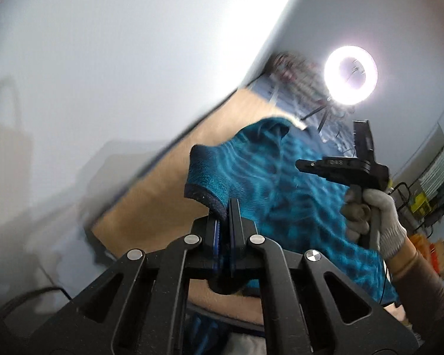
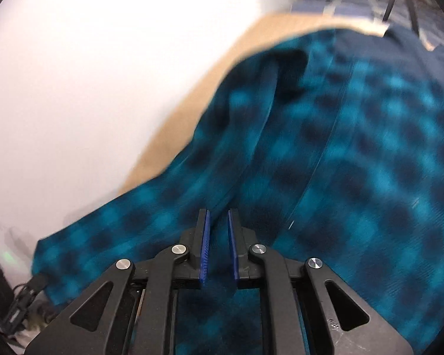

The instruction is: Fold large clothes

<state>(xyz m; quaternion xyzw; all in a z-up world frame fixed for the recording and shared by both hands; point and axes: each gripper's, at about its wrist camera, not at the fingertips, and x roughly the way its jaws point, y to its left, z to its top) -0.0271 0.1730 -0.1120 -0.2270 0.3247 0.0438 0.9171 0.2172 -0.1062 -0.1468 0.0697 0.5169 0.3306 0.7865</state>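
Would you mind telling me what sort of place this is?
Probably an indoor recording room rather than a lived-in home: a ring light on a stand, plain white walls, and a tan work surface holding the teal plaid garment.

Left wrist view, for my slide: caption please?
Left tongs clamp the teal plaid garment's dark cuff while right tongs hover open.

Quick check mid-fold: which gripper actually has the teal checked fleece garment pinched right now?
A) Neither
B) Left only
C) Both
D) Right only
B: in the left wrist view the left gripper is closed on a dark-hemmed edge of the teal checked fleece garment, while in the right wrist view the right gripper has a clear gap between its blue pads, hovering over the cloth without pinching it.
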